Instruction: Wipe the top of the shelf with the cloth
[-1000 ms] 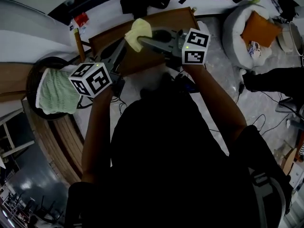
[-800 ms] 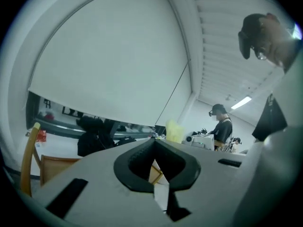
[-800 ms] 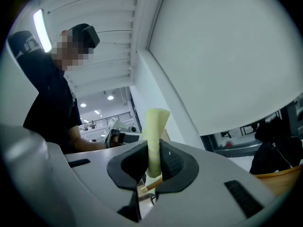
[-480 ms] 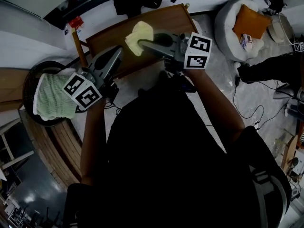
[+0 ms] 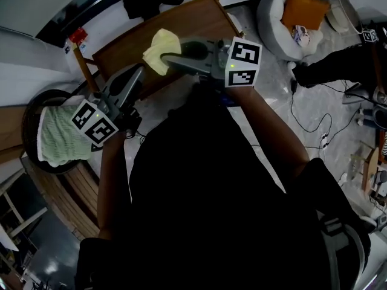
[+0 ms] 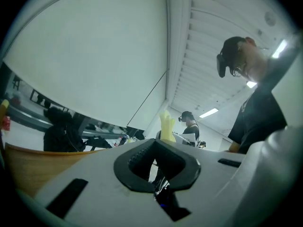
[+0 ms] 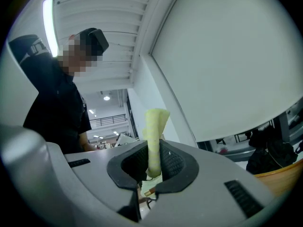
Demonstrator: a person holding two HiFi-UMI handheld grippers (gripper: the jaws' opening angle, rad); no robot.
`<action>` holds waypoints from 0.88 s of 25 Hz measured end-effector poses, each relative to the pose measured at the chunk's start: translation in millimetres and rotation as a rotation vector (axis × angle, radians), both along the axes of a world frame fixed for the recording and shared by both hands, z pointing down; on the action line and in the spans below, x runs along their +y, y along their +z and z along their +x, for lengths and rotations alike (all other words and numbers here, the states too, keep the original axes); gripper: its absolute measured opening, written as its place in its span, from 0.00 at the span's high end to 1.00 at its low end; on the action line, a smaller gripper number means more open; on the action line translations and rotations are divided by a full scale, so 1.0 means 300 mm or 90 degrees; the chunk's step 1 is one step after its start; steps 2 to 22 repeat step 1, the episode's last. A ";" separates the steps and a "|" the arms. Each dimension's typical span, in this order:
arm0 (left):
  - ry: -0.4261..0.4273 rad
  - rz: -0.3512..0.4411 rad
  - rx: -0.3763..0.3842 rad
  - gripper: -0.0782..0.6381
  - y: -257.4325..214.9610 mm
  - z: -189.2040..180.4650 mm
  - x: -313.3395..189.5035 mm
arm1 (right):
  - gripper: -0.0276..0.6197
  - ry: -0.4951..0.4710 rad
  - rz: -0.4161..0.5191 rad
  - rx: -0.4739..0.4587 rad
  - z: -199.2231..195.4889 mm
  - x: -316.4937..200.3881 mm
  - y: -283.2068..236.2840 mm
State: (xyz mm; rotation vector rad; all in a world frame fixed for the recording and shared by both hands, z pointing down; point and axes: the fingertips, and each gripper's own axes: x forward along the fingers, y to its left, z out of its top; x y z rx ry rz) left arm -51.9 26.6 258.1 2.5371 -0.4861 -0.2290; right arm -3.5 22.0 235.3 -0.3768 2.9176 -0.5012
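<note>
The yellow cloth (image 5: 158, 50) is bunched and pinched in my right gripper (image 5: 167, 58), which reaches leftward over the near edge of the brown wooden shelf top (image 5: 181, 22). In the right gripper view the cloth (image 7: 154, 131) stands up between the shut jaws (image 7: 152, 167). My left gripper (image 5: 136, 73) lies lower left of the cloth and points up towards it, a short gap away. Its jaws (image 6: 154, 162) are together with nothing in them. The left gripper view shows the cloth (image 6: 166, 126) just beyond them and the shelf's wood (image 6: 33, 162) at the left.
A pale green towel (image 5: 55, 135) lies on a dark round stand at the left. A white round cushion bed with an orange pillow (image 5: 301, 8) sits on the floor at right. Cables (image 5: 314, 122) and a person's dark legs (image 5: 338, 71) are further right. A red-tagged post (image 5: 77, 41) stands by the shelf's left end.
My left gripper has drawn back down and to the left, away from the cloth. The right gripper still holds the cloth and has shifted a little left over the shelf.
</note>
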 end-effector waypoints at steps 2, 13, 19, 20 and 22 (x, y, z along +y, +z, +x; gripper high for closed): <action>-0.001 -0.005 0.002 0.88 0.004 -0.003 -0.015 | 0.88 -0.002 -0.003 0.003 -0.005 -0.012 0.002; -0.001 -0.005 0.002 0.88 0.004 -0.003 -0.015 | 0.88 -0.002 -0.003 0.003 -0.005 -0.012 0.002; -0.001 -0.005 0.002 0.88 0.004 -0.003 -0.015 | 0.88 -0.002 -0.003 0.003 -0.005 -0.012 0.002; -0.001 -0.005 0.002 0.88 0.004 -0.003 -0.015 | 0.88 -0.002 -0.003 0.003 -0.005 -0.012 0.002; -0.001 -0.005 0.002 0.88 0.004 -0.003 -0.015 | 0.88 -0.002 -0.003 0.003 -0.005 -0.012 0.002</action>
